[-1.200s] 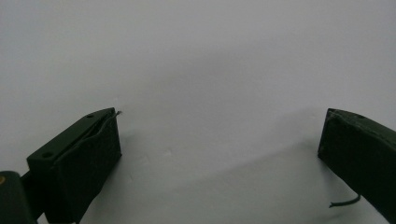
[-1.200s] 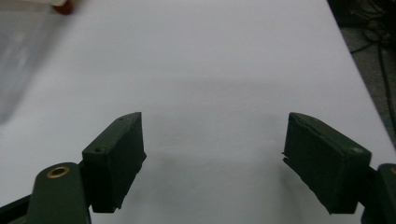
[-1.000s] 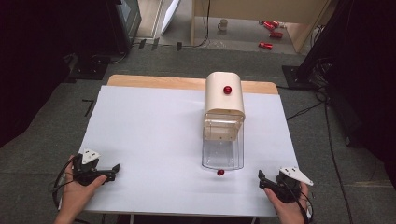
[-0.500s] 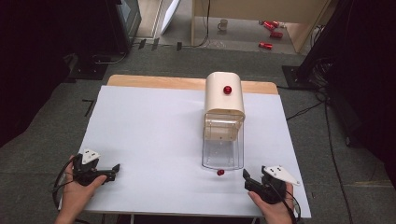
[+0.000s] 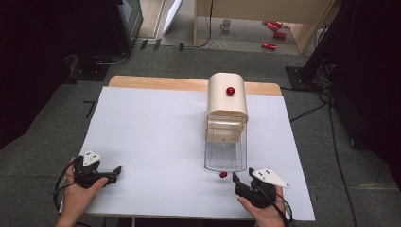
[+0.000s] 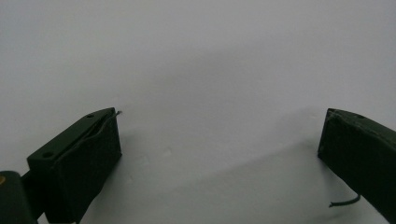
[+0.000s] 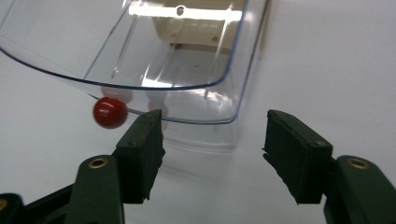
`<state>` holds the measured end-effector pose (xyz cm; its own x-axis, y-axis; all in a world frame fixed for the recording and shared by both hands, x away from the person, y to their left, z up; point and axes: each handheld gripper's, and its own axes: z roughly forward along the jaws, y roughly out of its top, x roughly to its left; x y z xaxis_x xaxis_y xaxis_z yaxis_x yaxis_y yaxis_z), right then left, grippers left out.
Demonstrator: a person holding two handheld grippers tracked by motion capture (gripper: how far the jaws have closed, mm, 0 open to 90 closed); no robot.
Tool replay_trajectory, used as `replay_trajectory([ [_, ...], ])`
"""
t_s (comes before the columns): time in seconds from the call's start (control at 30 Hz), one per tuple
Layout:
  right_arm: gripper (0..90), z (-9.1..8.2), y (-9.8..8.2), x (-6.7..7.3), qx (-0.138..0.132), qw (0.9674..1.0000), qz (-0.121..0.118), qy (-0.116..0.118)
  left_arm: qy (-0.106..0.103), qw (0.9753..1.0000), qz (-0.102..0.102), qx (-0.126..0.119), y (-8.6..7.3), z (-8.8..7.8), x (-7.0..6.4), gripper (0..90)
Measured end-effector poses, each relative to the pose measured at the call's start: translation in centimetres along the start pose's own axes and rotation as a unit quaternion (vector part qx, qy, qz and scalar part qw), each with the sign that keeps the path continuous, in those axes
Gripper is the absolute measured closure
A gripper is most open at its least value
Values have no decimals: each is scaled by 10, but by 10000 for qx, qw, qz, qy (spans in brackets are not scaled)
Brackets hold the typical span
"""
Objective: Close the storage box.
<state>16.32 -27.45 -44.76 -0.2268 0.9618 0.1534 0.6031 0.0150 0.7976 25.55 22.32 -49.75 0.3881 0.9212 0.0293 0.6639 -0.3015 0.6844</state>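
Right gripper (image 5: 242, 178) is sitting just in front of the clear drawer (image 5: 226, 153), jaws spread wide with nothing between them. The drawer is pulled well out of the cream cabinet (image 5: 227, 94) and looks empty. In the right gripper view the drawer's red knob (image 7: 110, 112) is showing just off the left jaw, not between the jaws, so it isn't lined up on the knob. Left gripper (image 5: 113, 172) is resting on the white tabletop (image 5: 151, 142) near the front-left corner, well apart from the drawer, jaws also spread, holding nothing.

My read: this is the approach stage, no contact with the drawer. Left to do: centre the knob or the front wall in the jaws, grip, then move the drawer. Can't tell whether push or pull is intended.
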Motion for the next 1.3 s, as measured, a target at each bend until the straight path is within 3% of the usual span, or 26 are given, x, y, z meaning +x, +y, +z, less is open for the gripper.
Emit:
replay_trajectory([
  [0.13,439,1,1,8,-20,9999,-83,143,0,10000,9,5,0,0,0,0],
  [0.33,512,0,0,10,12,9999,-58,88,1,10000,-1,-3,0,0,0,0],
  [0.7,548,-9,-7,20,5,9996,-74,269,2,10000,-6,-3,0,0,0,0],
  [0.97,605,-3,-6,30,-18,9987,-30,510,2,10000,-6,-6,0,0,0,0],
  [1.3,671,7,-5,39,21,9987,-50,512,4,10000,-7,-8,0,0,0,0],
])
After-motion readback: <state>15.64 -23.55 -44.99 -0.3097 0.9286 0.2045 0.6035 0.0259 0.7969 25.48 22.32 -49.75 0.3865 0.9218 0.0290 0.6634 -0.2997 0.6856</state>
